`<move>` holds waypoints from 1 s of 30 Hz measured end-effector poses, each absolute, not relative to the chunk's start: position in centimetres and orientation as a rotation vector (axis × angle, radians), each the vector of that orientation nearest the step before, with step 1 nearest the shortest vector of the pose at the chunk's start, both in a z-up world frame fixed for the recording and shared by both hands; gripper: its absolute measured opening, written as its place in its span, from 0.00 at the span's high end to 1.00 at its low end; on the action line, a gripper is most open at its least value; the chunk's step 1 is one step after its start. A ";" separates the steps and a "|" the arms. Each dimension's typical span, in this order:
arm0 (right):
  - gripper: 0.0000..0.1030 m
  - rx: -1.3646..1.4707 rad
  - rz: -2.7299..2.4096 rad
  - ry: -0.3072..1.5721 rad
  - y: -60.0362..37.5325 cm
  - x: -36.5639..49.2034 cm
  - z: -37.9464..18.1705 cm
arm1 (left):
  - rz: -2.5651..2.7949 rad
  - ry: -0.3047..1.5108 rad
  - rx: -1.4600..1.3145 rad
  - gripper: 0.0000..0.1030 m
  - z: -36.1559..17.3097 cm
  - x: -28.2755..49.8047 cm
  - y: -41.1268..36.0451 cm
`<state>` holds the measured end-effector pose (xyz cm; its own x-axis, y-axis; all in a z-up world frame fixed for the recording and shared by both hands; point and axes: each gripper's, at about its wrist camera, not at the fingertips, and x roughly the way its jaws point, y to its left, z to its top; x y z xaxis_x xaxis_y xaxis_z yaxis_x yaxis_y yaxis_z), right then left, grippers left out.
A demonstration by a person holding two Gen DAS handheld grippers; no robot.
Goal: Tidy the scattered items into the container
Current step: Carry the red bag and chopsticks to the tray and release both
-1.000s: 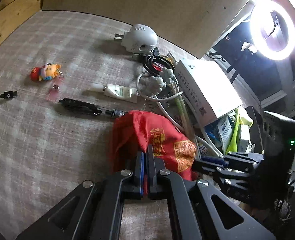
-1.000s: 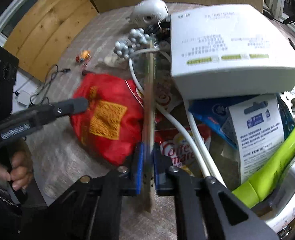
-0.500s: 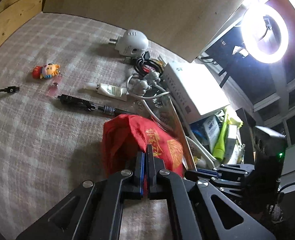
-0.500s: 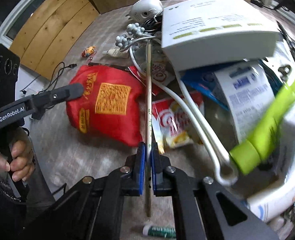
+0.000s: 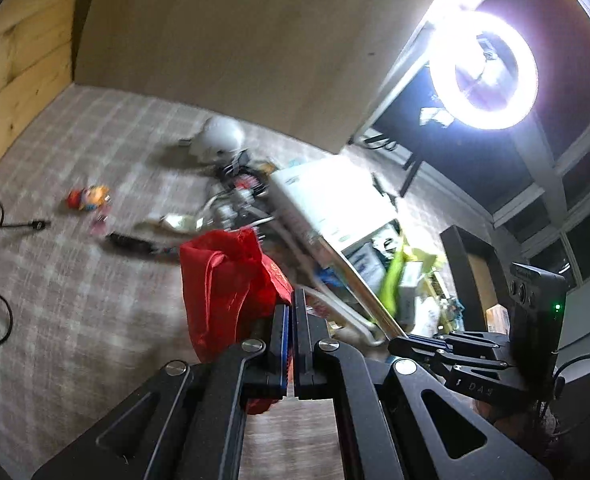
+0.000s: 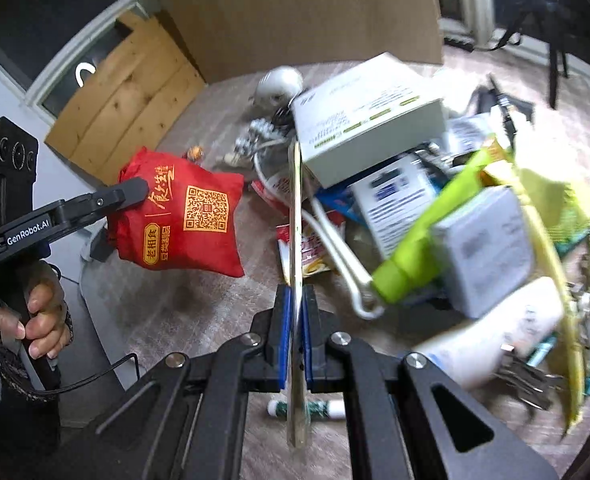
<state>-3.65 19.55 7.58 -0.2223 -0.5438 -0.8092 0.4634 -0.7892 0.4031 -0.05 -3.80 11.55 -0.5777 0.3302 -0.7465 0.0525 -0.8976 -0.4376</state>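
While the left gripper (image 5: 291,344) has its fingers (image 5: 279,344) pinched shut on a fold of the red bag (image 6: 183,216), the bag hangs clear of the table (image 5: 75,280), seen from the right wrist view dangling off to the left of the clutter. The right gripper (image 6: 295,340) has its fingers closed on the thin rim of the clear container (image 6: 295,216), which shows edge-on as a pale strip running away from the pads.

Risk lies mainly in that thin hold on cloth: the bag is soft, slack and looks weighted at the bottom, so a swing could slip it out or drag it across the white cable (image 6: 335,248) and knock the white box (image 6: 367,120) stacked above the pile. The container, held by one edge only, could tilt and spill the green tube (image 6: 427,252) and packets crowding it.

The bag is glossy red with gold lettering and a square code panel, creased and folded over at the top.
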 end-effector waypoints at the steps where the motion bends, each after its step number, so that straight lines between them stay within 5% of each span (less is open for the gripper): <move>1: 0.95 1.387 -2.065 -0.096 20.3 -3.5 8.1 | 2.576 -0.623 -1.343 1.00 11.9 -0.1 -3.1; 30: 0.95 1.328 -2.646 -0.253 54.4 -4.7 14.6 | 2.261 -0.279 -1.143 1.00 17.3 -7.7 33.1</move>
<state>-4.75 54.42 14.56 -0.5890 -0.2267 -0.7757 0.0759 -0.9711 0.2263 -7.73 33.14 17.28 -0.4615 0.5854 -0.6665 -0.4056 -0.8075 -0.4283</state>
